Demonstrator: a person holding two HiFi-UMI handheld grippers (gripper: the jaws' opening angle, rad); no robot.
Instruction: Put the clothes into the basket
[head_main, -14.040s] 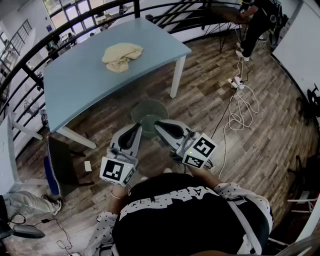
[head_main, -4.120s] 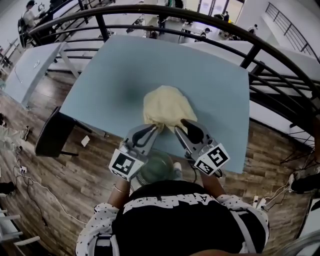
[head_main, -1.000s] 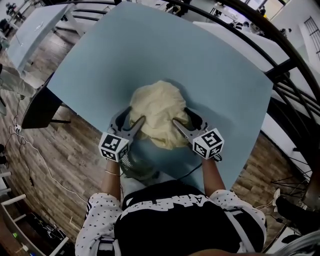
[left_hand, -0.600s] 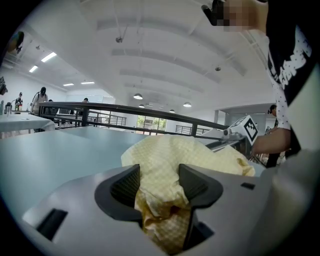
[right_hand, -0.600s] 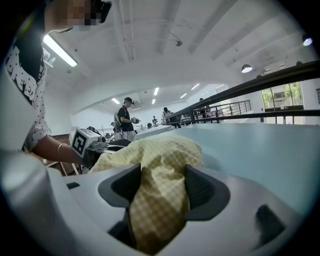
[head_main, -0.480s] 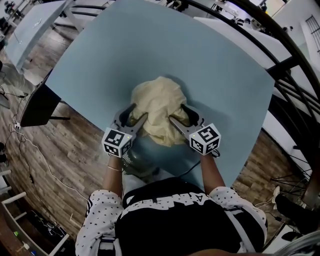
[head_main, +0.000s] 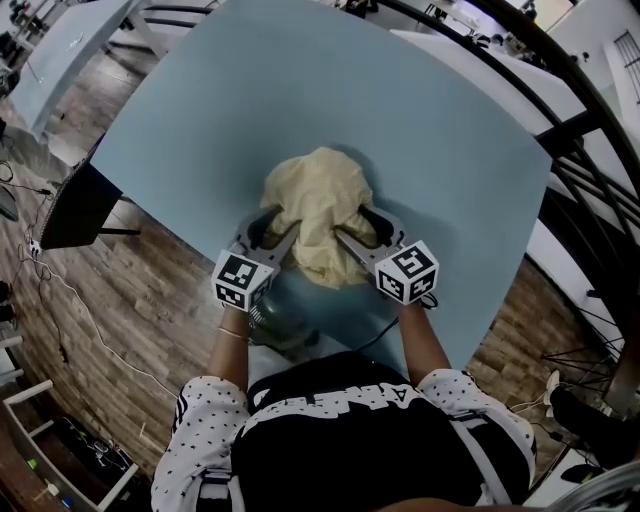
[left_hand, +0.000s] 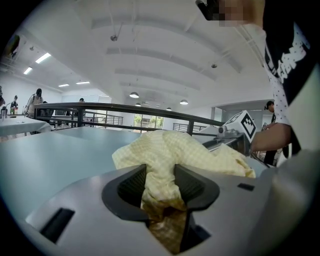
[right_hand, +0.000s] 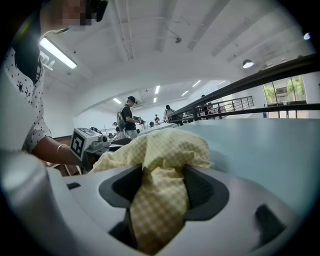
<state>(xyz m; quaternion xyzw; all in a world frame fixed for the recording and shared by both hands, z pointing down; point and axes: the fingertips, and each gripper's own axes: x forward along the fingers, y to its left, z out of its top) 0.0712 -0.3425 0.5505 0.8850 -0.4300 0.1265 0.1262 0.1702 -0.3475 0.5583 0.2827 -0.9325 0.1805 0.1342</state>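
A crumpled pale yellow checked cloth (head_main: 318, 200) lies on the light blue table (head_main: 440, 120), near its front edge. My left gripper (head_main: 272, 230) holds the cloth's left side; its jaws have just been closing and a fold of cloth (left_hand: 170, 150) is pinched between the pads. My right gripper (head_main: 352, 228) is on the cloth's right side, and fabric (right_hand: 165, 150) fills the gap between its pads. In the left gripper view my left gripper (left_hand: 160, 182) points at the heap. The right gripper (right_hand: 160, 192) faces it from the other side. A green basket (head_main: 280, 322) stands on the floor below the table's edge, partly hidden by my arms.
A black chair (head_main: 70, 205) stands on the wooden floor at the left of the table. A dark metal railing (head_main: 590, 140) runs behind the table at the right. Cables (head_main: 50, 290) lie on the floor at the left.
Both grippers have pushed a little further into the cloth from either side, and the cloth has bunched up between them. The left jaws have narrowed onto the fabric.
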